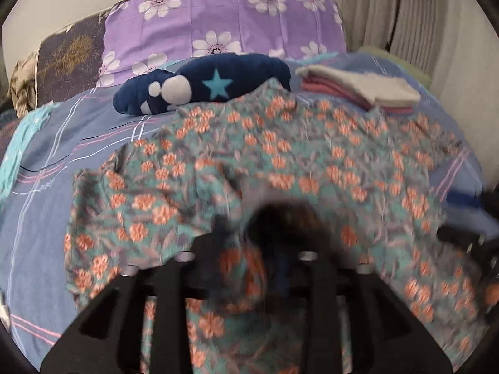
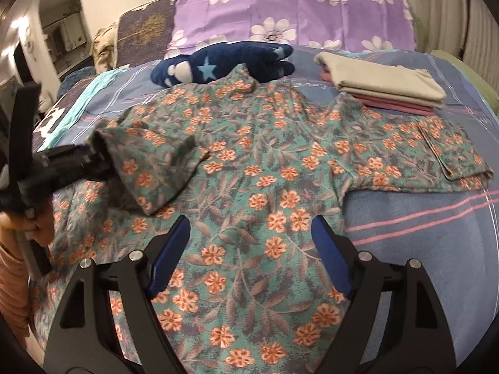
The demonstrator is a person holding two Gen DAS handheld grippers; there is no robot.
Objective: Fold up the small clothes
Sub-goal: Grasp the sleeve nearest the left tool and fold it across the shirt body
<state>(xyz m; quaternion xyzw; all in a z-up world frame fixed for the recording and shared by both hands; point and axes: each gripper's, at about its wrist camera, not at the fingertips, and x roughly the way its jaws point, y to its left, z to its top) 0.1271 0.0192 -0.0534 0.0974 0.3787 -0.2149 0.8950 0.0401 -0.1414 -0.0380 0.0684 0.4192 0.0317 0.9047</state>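
A teal shirt with orange flowers [image 2: 265, 187] lies spread flat on the bed, collar toward the pillows. Its left sleeve [image 2: 149, 168] is folded in over the body, and the cuff rises to my left gripper [image 2: 96, 159] at the left edge. In the left wrist view the shirt [image 1: 312, 162] fills the middle. Bunched floral cloth sits between the fingers of the left gripper [image 1: 249, 249], but blur hides whether the pads press on it. My right gripper [image 2: 249, 237] stands open just above the shirt's lower body with nothing between its fingers. The right sleeve [image 2: 421, 155] lies stretched out flat.
A navy plush fabric with stars [image 2: 224, 65] lies past the collar. A folded stack of beige and pink clothes [image 2: 383, 84] sits at the back right. Purple flowered pillows [image 2: 290, 9] line the headboard. A hand [image 2: 18, 221] holds the left gripper's handle. Blue striped sheet [image 2: 421, 233] shows on the right.
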